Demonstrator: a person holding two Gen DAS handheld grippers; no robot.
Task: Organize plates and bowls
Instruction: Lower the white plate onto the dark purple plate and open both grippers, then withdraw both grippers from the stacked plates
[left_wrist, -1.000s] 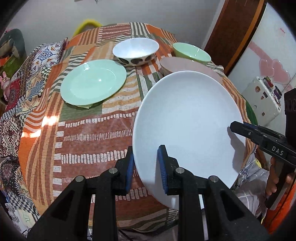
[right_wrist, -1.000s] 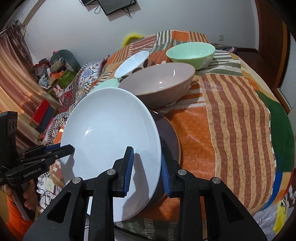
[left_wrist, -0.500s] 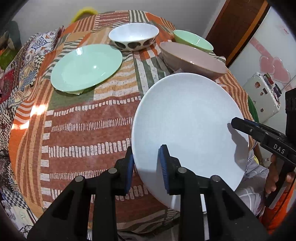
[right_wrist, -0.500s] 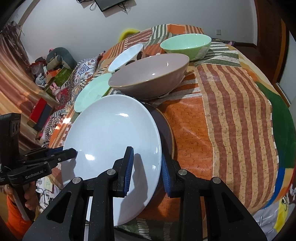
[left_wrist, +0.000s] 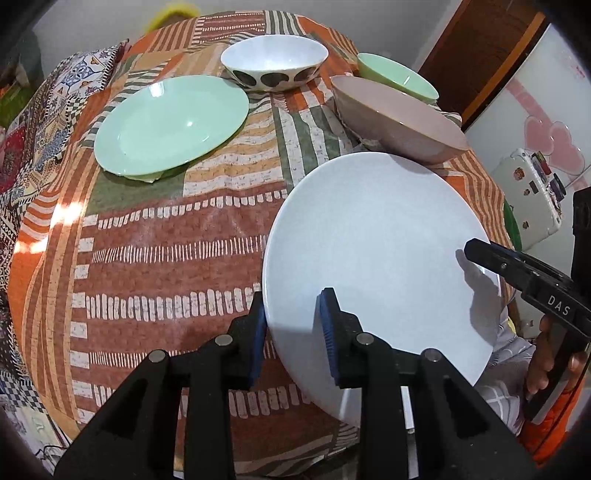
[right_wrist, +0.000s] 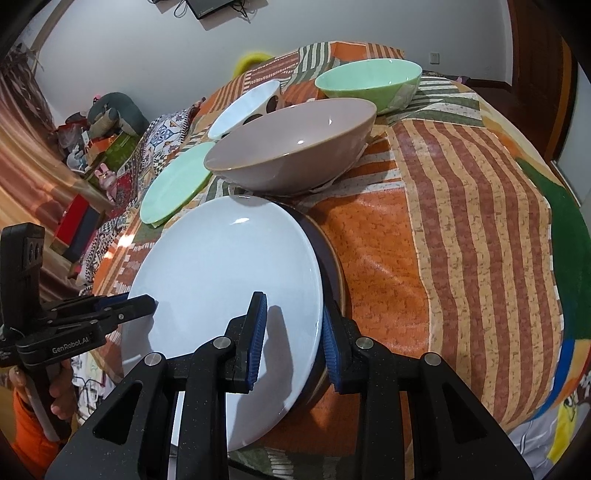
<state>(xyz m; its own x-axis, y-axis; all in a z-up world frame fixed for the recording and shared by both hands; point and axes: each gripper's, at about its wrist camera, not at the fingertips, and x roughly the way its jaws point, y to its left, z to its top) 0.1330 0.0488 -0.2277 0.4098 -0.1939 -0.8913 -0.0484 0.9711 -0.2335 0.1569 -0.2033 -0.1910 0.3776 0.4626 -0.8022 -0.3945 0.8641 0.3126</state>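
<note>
Your table (left_wrist: 155, 236) carries the white plate (left_wrist: 376, 251) at its near right edge, lying over a dark plate (right_wrist: 330, 266). Your right gripper (right_wrist: 291, 339) is clamped on both rims; your left gripper (left_wrist: 291, 328), jaws just eased wider, straddles the white rim loosely.

"DAS" on right gripper (left_wrist: 480, 258); "GenRobot.AI" on left gripper (right_wrist: 147, 304)

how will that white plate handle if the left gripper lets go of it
The white plate looks rigid and glossy, so probably slippery between pads. The right gripper pinches only its rim, so it would likely tip. It sits over a dark plate; dropping could chip either.
</note>
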